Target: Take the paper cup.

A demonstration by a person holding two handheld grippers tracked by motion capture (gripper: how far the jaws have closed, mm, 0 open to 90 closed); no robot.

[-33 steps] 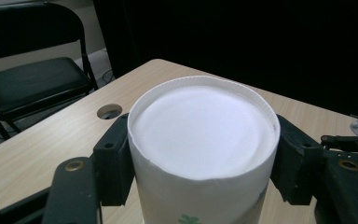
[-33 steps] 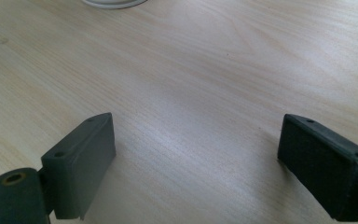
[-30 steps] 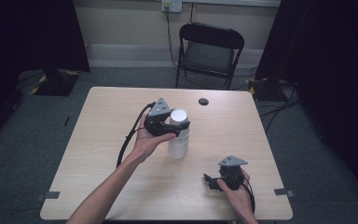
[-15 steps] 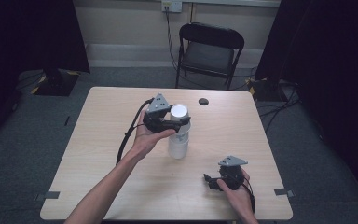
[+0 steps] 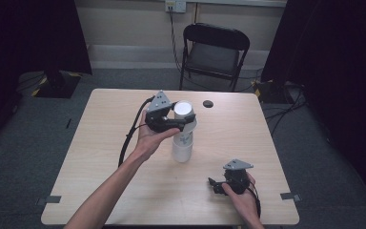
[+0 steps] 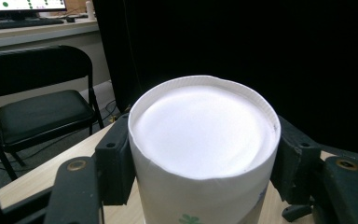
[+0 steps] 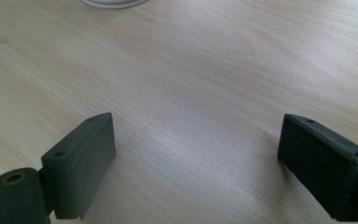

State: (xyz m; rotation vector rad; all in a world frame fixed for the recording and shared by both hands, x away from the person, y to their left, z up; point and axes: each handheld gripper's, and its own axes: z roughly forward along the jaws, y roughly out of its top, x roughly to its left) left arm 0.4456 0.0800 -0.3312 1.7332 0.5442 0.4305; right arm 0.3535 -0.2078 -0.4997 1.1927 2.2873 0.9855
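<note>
A white paper cup (image 5: 183,110) with a green leaf print stands upside down, its flat base facing up (image 6: 200,126). My left gripper (image 5: 185,123) is shut on its sides, with the black jaws pressed against both flanks (image 6: 204,163). This cup sits raised over the top of a white cup stack (image 5: 182,148) that stands on the middle of the wooden table (image 5: 100,157). My right gripper (image 5: 214,183) rests low near the table's front right, open with bare wood between its jaws (image 7: 196,158). A white rim of the stack (image 7: 114,2) shows ahead of it.
A small round black object (image 5: 208,103) lies near the table's far edge. A black folding chair (image 5: 214,52) stands behind the table. The left gripper's cable (image 5: 126,143) loops down over the table's left half.
My left gripper has risen a little with the top cup in it. The right gripper has stayed where it was.
</note>
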